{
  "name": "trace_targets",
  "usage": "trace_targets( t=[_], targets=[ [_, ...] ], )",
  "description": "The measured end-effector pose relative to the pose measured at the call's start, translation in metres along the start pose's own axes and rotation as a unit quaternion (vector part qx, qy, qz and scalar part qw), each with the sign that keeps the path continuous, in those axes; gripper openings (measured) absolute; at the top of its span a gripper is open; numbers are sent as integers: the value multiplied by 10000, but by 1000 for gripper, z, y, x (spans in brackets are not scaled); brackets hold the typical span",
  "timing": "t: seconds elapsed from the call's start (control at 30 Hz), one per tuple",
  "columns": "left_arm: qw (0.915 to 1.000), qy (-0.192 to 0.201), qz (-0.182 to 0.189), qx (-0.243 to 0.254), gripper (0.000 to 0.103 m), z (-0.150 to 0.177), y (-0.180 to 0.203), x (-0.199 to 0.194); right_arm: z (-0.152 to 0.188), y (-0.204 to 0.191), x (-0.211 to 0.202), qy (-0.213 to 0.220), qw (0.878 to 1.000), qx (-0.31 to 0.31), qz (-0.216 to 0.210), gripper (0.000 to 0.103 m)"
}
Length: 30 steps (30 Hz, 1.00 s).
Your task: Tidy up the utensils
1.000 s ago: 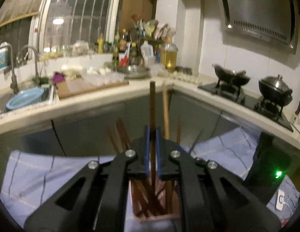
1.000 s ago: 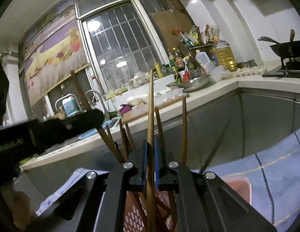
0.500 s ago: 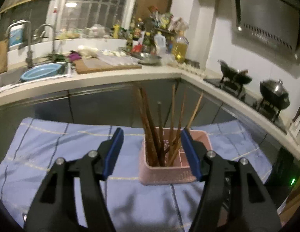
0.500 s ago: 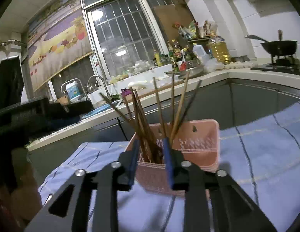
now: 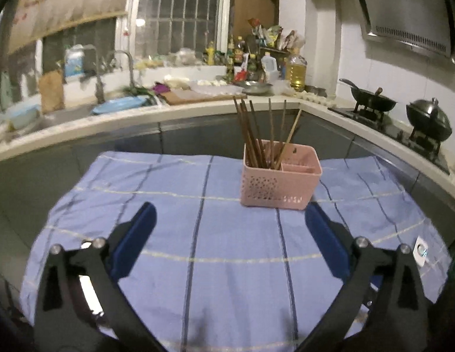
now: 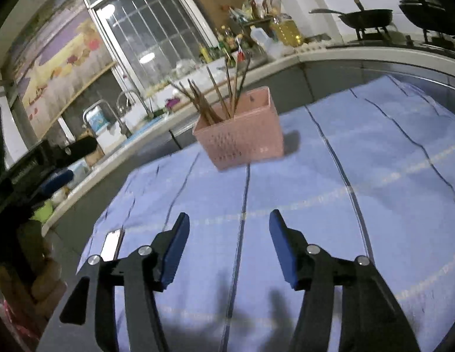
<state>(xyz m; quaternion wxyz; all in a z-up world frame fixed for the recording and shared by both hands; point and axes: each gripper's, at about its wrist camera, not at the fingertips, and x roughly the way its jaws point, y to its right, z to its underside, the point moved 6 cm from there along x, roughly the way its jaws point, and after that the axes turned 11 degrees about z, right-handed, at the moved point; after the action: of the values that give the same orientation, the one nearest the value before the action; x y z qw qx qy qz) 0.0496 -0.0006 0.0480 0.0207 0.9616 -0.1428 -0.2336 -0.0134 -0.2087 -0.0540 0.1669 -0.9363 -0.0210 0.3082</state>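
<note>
Basket: my landmark, a pink basket (image 5: 281, 180) standing on the blue checked cloth (image 5: 198, 234) that covers the counter.
Chopsticks: a bundle of brown chopsticks (image 5: 258, 135) stands in the basket's left compartment, long axes near upright, tips fanning outward above the rim; the right compartment looks empty from my left camera.
Left view only: the stove with a wok (image 5: 371, 99) and a lidded pot (image 5: 428, 118) right of the basket, and a small white tag (image 5: 421, 250) on the cloth's right edge.
Right view only: my left gripper's dark body at the frame's left edge, and a phone-like slab (image 6: 111, 245) on the cloth, nearer me than the basket.
Left gripper (image 5: 227, 240): jaws opening, spread wide, nothing between them; the basket sits beyond its fingertips, well apart, slightly right of centre.
Right gripper (image 6: 227, 249): jaws opening, nothing between them; the basket lies ahead, well apart, about on its centre line.
</note>
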Motion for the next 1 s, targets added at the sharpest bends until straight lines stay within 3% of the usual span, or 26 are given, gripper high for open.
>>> trace_targets(
  t=[0.07,0.27,0.5,0.77,1.0],
  targets=[
    [9995,97,-233,166,97,8,8,-20,7,1,-17,40,9999,90,-37,59],
    [9975,258,-444,494,97,20,29,-66,14,-2,-59,267,9992,226,-177,62],
    [9967,498,-315,554,97,27,45,-114,19,-12,-107,631,9975,86,-291,64],
    [9977,453,-215,456,97,32,54,-128,23,-15,-127,838,9960,-9,-309,67],
    [9968,413,-427,529,97,37,54,-126,22,-17,-123,795,9963,-11,-331,67]
  ],
)
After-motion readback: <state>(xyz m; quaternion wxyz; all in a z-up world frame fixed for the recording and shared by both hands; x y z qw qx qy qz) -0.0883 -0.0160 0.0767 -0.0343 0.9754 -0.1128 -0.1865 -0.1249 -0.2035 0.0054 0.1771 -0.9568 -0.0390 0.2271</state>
